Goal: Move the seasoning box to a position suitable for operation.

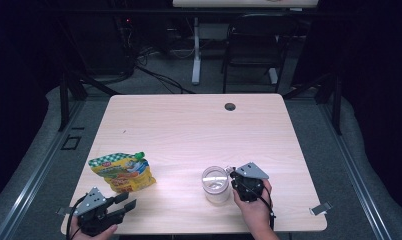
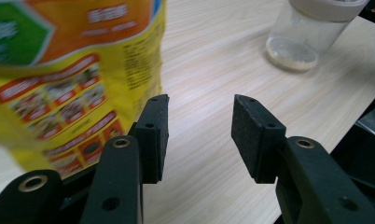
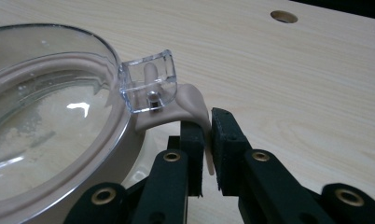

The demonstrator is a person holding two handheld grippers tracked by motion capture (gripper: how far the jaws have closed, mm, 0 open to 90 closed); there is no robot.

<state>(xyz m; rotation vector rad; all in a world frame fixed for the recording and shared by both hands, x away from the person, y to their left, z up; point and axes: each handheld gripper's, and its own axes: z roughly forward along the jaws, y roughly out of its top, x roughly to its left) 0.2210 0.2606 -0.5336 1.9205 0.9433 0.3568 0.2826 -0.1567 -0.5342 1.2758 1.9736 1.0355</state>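
Jar [image 1: 215, 184] stands upright near the front edge of the table [image 1: 189, 125], right of centre, lid [image 3: 45, 112] still on, a thin layer of pale powder at the bottom. Right gripper [image 3: 206, 140] sits just beside it; jaws nearly shut, pinching the beige latch tab [image 3: 195, 105] that hangs off the lid's clear clasp [image 3: 148, 86]. Looks like the opening step: latch gripped, not visibly released yet, lid not lifted.

Pouch [image 1: 123, 171], yellow with a green cap, lies flat at front left, well apart from the jar. Left gripper [image 2: 199, 135] hovers just beside its lower edge; jaws partly open, nothing between the pads, one pad close to the pouch but whether it touches is unclear. Pouch not picked up, cap apparently still on.

Judged progress: early. Left to do, probably: undo latch, open lid, grab pouch, uncap, pour.
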